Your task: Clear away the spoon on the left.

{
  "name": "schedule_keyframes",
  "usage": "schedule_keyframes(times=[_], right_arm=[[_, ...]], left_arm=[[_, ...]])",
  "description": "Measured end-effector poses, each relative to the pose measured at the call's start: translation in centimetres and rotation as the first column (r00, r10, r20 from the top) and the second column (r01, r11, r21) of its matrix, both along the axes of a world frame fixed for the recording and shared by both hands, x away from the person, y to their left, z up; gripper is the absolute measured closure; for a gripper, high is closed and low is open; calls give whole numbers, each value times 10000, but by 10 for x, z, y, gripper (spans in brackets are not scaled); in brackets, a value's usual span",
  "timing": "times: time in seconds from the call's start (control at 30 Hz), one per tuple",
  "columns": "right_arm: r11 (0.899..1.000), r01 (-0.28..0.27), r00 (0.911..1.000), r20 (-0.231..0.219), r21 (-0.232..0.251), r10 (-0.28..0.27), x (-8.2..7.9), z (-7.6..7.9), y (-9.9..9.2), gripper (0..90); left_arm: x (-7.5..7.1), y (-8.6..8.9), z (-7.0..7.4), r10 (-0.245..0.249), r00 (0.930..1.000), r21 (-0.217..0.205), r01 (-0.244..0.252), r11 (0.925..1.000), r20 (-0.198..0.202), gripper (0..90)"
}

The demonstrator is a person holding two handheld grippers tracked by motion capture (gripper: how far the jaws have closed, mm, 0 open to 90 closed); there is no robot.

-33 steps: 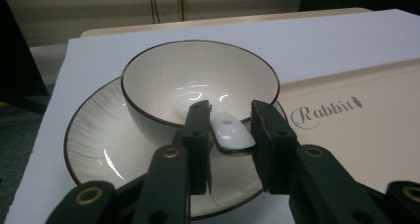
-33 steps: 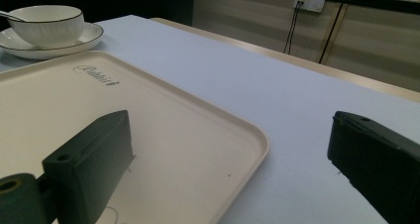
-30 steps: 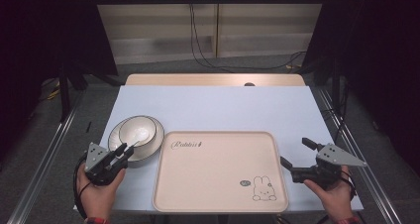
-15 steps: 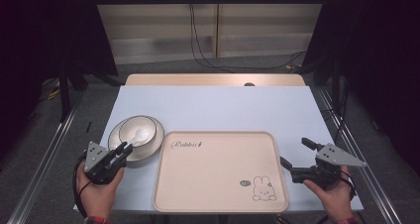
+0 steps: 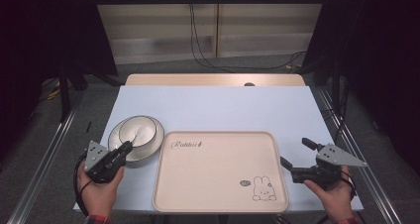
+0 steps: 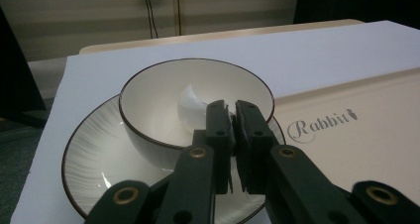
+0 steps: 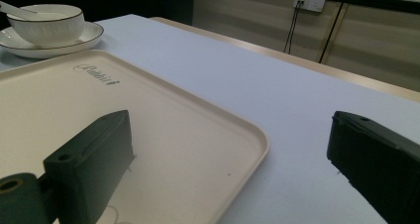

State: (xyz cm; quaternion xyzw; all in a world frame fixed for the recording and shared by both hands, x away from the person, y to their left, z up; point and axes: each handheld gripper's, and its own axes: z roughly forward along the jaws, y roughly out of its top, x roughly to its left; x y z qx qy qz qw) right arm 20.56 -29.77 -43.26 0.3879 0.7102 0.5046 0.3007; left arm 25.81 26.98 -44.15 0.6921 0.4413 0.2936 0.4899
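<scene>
A white bowl [image 5: 137, 131] with a dark rim sits on a matching ribbed plate [image 5: 148, 148] at the table's left. A white spoon [image 6: 191, 106] lies in the bowl, its handle pointing towards my left gripper [image 6: 233, 111]. That gripper's jaws are pressed together over the bowl's near rim, seemingly on the spoon's handle. From above, the left gripper [image 5: 127, 146] reaches over the plate's near edge. A beige tray [image 5: 218, 199] with a rabbit print lies in the middle, with nothing on it. My right gripper [image 5: 294, 151] is open at the tray's right edge [image 7: 257, 135], one jaw over the tray.
The table [image 5: 223, 107] has a pale blue top with a wooden strip along its far side. Metal rails run along both sides, and cables hang against the back wall. The bowl [image 7: 47, 23] and plate [image 7: 81, 38] stand far off in the right gripper view.
My left gripper has edged forward to the bowl. The right gripper and the tray have stayed in place.
</scene>
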Motion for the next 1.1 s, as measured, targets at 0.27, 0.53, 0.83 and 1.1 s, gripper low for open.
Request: schedule_keyframes(times=[0.27, 0.53, 0.83, 1.1], right_arm=[[10000, 38, 10000, 54, -27, -38, 1, 0, 0, 34], [10000, 56, 10000, 59, 68, -56, 0, 1, -2, 34], [10000, -2, 10000, -9, 62, 2, 1, -1, -4, 34], [9999, 36, 10000, 28, 130, -36, 0, 0, -5, 33]], left_arm=[[0, 3, 10, 199, 9997, -484, -204, 9986, -106, 855], [10, 5, 23, 121, 9996, -667, -137, 9977, -246, 857], [27, 0, 33, -52, 9985, -526, 23, 9986, -552, 857], [38, 0, 40, 65, 9966, -873, -138, 9961, -827, 858]])
